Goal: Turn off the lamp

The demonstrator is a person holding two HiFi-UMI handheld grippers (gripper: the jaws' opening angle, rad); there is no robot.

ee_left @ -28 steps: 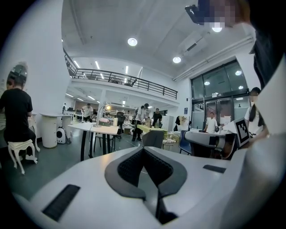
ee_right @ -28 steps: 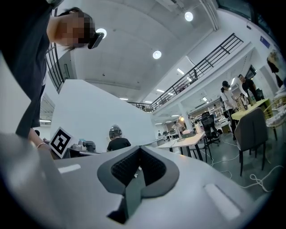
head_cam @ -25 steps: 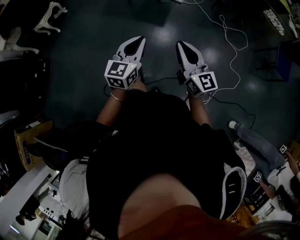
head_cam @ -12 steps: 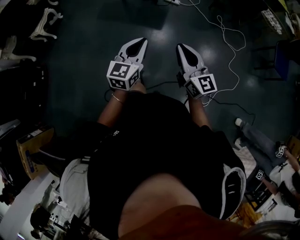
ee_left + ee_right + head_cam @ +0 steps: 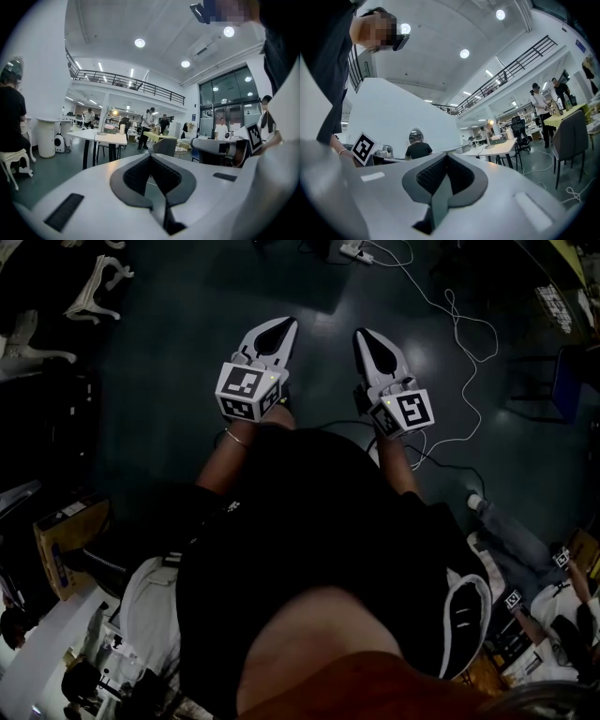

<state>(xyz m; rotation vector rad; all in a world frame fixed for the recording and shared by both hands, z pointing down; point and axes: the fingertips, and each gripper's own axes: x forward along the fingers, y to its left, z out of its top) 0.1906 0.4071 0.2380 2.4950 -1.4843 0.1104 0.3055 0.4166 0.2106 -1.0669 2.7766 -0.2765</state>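
Note:
A lit lamp [image 5: 490,124] glows on a white table [image 5: 501,148] far across the hall in the right gripper view. In the left gripper view the lamp [image 5: 114,112] shows as a warm glow above a white table [image 5: 102,137]. In the head view it is out of sight. My left gripper [image 5: 274,332] and right gripper [image 5: 367,338] are held side by side at waist height over the dark floor, pointing ahead. Each gripper is shut with nothing between the jaws, as the left gripper [image 5: 151,160] and right gripper [image 5: 446,160] show in their own views.
A white cable [image 5: 461,326] trails over the floor to a power strip [image 5: 355,250] ahead. White chairs [image 5: 94,282] stand at the far left, a cardboard box [image 5: 64,540] at my left. A seated person's leg [image 5: 511,531] lies at the right. A grey chair [image 5: 572,136] and several people stand farther off.
The floor has slid toward me in the head view, and the power strip has come into sight at the top. Both grippers keep their place in front of my body, still shut.

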